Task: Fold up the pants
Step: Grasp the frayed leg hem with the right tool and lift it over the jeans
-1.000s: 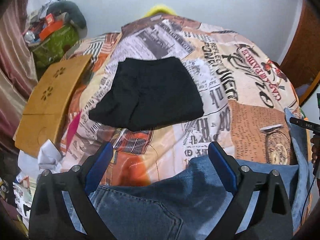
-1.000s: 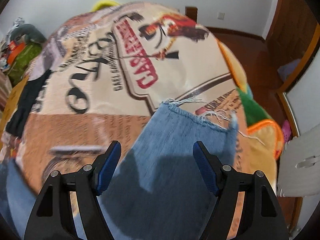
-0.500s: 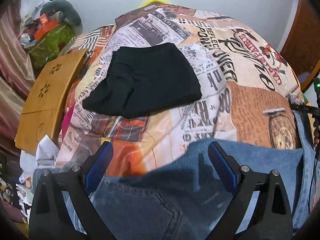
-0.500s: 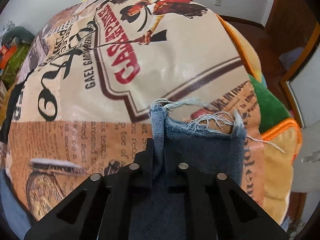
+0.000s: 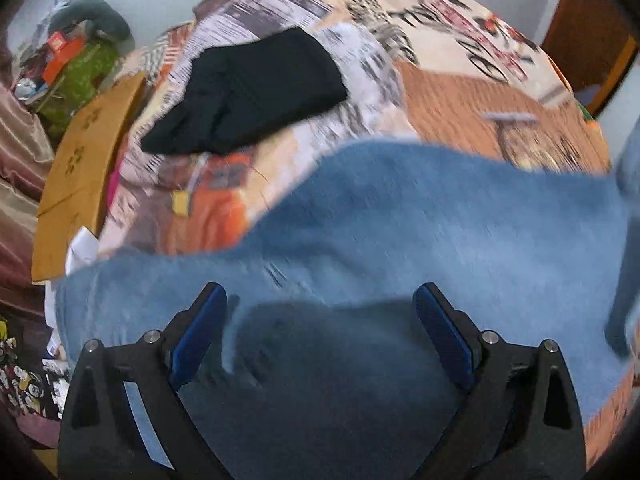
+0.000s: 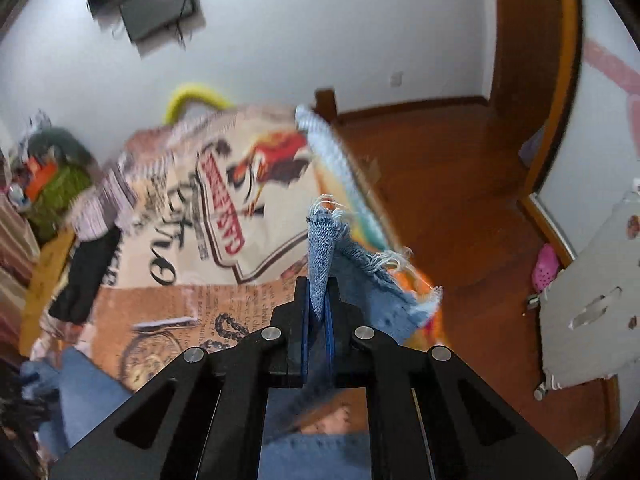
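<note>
Right wrist view: the right gripper (image 6: 318, 316) is clenched on the frayed hem (image 6: 332, 220) of the jeans (image 6: 372, 300), the denim pinched upright between its blue pads (image 6: 306, 332) and raised clear of the bedspread (image 6: 208, 208), probably so the leg end can be carried over toward the waist. Holding at the hem gives control of the whole leg with one pinch. In the left wrist view, the left gripper (image 5: 320, 320) hangs with its jaws spread wide and nothing between them, just above the broad part of the jeans (image 5: 420, 220), which lies across the near side of the bedspread (image 5: 460, 100); it looks ready to pin or take the cloth so the fold has an anchor. Farther out, a black garment (image 5: 248, 92) lies folded and well apart from the denim, and a cardboard sheet (image 5: 84, 160) rests at the bed's left edge.
</note>
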`<state>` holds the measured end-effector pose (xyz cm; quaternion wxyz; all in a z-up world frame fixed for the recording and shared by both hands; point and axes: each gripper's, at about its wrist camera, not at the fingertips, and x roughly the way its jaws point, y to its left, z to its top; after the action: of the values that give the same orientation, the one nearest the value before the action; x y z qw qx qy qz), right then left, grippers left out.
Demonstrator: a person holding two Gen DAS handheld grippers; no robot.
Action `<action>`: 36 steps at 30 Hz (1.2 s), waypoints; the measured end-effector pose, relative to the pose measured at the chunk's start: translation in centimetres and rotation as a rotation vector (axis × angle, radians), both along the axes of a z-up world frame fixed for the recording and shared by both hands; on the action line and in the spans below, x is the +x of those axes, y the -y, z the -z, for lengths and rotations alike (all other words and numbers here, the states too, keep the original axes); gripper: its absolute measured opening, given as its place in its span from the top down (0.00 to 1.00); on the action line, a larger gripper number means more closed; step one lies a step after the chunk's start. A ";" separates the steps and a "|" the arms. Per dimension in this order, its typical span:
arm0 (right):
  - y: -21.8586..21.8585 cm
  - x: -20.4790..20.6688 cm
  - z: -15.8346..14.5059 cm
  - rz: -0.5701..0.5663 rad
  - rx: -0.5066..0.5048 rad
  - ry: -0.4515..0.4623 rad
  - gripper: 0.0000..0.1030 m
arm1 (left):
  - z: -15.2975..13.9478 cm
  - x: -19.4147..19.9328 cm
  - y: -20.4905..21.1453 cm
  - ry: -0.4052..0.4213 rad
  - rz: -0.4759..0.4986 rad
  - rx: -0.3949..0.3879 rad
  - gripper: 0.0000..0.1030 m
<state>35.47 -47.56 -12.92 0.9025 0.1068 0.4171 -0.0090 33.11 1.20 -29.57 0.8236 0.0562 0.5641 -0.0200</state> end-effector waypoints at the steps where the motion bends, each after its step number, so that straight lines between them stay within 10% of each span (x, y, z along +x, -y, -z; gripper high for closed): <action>1: 0.9 -1.3 -1.0 0.002 0.002 0.021 0.95 | -0.1 -0.8 0.6 0.002 0.013 0.011 0.06; 7: 2.6 -5.8 -1.0 -0.002 -0.002 0.042 0.95 | -1.1 -4.2 3.0 0.026 0.059 0.016 0.06; 24: 5.2 -13.9 15.6 0.141 0.111 -0.259 0.91 | -0.6 -6.2 3.0 0.060 -0.049 -0.045 0.06; 29: 4.9 -14.7 16.0 0.170 0.024 -0.325 0.68 | -0.5 -6.3 2.6 0.068 -0.058 -0.066 0.06; 36: 4.4 -15.1 11.0 0.178 -0.036 -0.254 0.67 | -3.0 -7.2 0.7 0.139 -0.070 -0.037 0.06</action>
<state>20.36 -51.99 -23.93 0.8399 0.1250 0.5166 -0.1099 25.94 0.45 -26.61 0.8618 0.0226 0.5067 0.0022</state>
